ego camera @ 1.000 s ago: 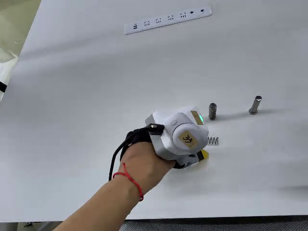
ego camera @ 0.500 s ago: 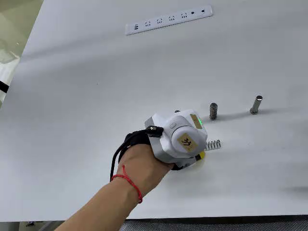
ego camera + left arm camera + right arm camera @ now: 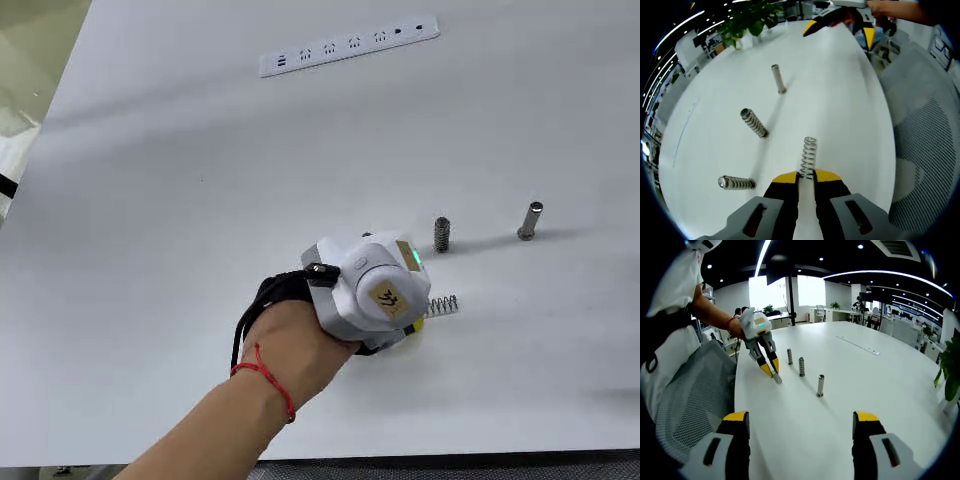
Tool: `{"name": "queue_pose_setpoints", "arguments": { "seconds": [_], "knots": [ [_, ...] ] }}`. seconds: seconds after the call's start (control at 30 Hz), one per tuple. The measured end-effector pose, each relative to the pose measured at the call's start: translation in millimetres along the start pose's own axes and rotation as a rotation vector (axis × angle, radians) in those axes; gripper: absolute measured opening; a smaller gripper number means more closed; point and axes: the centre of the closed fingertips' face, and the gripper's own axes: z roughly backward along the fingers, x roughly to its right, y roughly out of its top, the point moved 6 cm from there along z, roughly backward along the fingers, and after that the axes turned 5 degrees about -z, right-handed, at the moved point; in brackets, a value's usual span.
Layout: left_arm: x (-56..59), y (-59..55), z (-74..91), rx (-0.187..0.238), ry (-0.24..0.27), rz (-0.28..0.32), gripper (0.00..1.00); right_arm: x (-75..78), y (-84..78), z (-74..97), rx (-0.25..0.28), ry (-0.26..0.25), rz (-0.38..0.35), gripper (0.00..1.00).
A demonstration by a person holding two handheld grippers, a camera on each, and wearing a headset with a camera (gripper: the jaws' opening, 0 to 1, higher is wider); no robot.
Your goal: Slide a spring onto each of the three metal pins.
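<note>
My left gripper (image 3: pixel 805 176) clenches a spring (image 3: pixel 809 155) by one end — short of the bare pin (image 3: pixel 778 79) | my right gripper (image 3: pixel 799 422) gapes empty; facing that pin

A wide white workbench (image 3: pixel 180 200) spreads across the near scene, and a white power strip (image 3: pixel 348 44) lies at its far side. A grey mesh chair (image 3: pixel 690 385) stands at the near edge. Beyond is an open office with long ceiling light strips (image 3: pixel 880 275), bright windows (image 3: pixel 805 290) and what look like potted plants (image 3: pixel 752 20).
</note>
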Motion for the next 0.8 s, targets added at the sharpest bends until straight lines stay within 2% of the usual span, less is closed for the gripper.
{"name": "queue_pose_setpoints", "arguments": {
  "seconds": [0.8],
  "knots": [
    [6.8,0.5,3.4,0.040,-0.026,0.039,0.11,-4.0,1.8,-4.3,-0.006,0.008,-0.001,0.85]
  ]
}}
